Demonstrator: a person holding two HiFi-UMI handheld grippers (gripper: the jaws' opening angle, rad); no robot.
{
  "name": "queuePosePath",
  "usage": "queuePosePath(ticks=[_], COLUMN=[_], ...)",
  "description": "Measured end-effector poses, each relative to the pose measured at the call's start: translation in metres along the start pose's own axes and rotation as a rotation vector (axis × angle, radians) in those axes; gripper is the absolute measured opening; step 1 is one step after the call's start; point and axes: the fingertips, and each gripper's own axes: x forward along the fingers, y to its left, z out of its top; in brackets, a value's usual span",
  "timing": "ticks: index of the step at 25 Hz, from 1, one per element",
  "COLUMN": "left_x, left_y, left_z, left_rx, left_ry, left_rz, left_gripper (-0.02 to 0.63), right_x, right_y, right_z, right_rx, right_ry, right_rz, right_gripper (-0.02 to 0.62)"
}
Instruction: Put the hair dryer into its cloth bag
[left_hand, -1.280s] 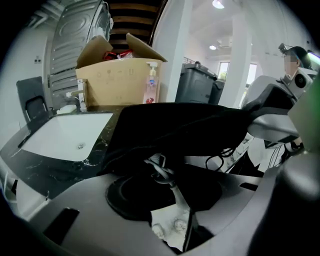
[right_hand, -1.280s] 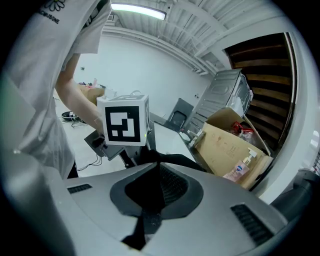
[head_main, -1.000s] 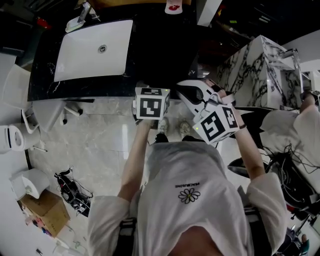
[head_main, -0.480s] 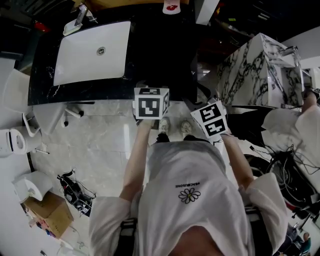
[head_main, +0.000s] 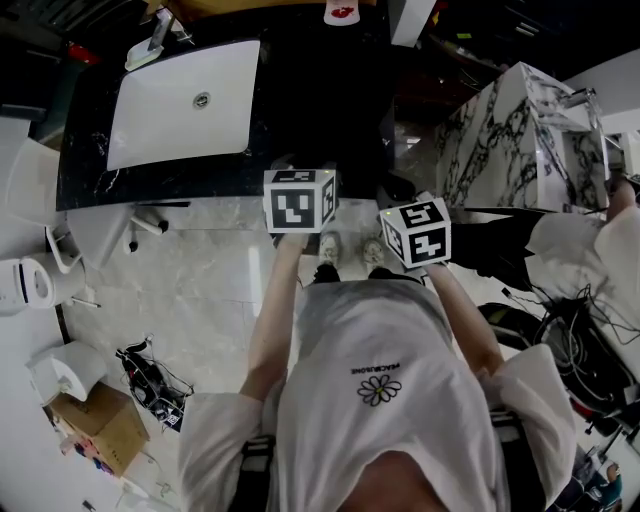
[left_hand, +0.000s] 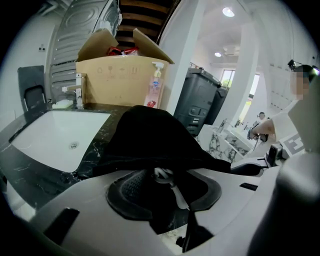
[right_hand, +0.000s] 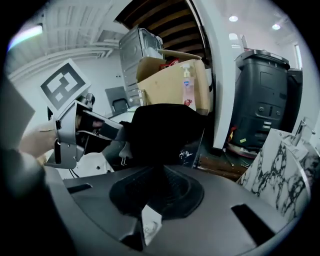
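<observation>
The black cloth bag (left_hand: 150, 140) hangs over the dark counter between my two grippers. My left gripper (left_hand: 166, 176) is shut on the bag's near edge, with a white cord (left_hand: 172, 186) in its jaws. In the right gripper view the bag (right_hand: 162, 132) runs down into my right gripper (right_hand: 159, 176), whose jaws are closing on the black cloth. The left gripper (right_hand: 75, 132) shows there, at the bag's left side. In the head view both marker cubes, left (head_main: 298, 200) and right (head_main: 415, 232), sit side by side. The hair dryer is not visible in any view.
A white sink (head_main: 185, 95) is set in the black marble counter (head_main: 320, 110). A cardboard box (left_hand: 117, 75) and a soap bottle (left_hand: 156, 86) stand at the back. A black bin (left_hand: 200, 102) and a marbled cabinet (head_main: 520, 130) are to the right.
A second ago my right gripper held the white hair dryer up beside the bag. It has since rolled and sunk beside the left gripper, and the dryer has gone from sight.
</observation>
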Motion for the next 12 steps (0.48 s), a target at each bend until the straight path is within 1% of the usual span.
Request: queuePosePath(ticks=[2,7,12], left_x=[0.0,0.001,0.019], left_y=[0.001,0.008,0.017], left_z=[0.0,0.008,0.008], left_rx=[0.001,0.008,0.033], left_ry=[-0.001,-0.018,-0.016], left_rz=[0.002,0.014,0.052], left_gripper=[0.169,0.169,0.168], right_x=[-0.004,-0.022,-0.033], right_y=[-0.001,0.001,-0.003], right_z=[0.0,0.003,0.007], right_rx=[-0.019,-0.11,-0.139], right_ry=[0.006,0.019,0.014], right_rz=[0.006,0.049,0.077], right_gripper=[0.02,0.015,0.014])
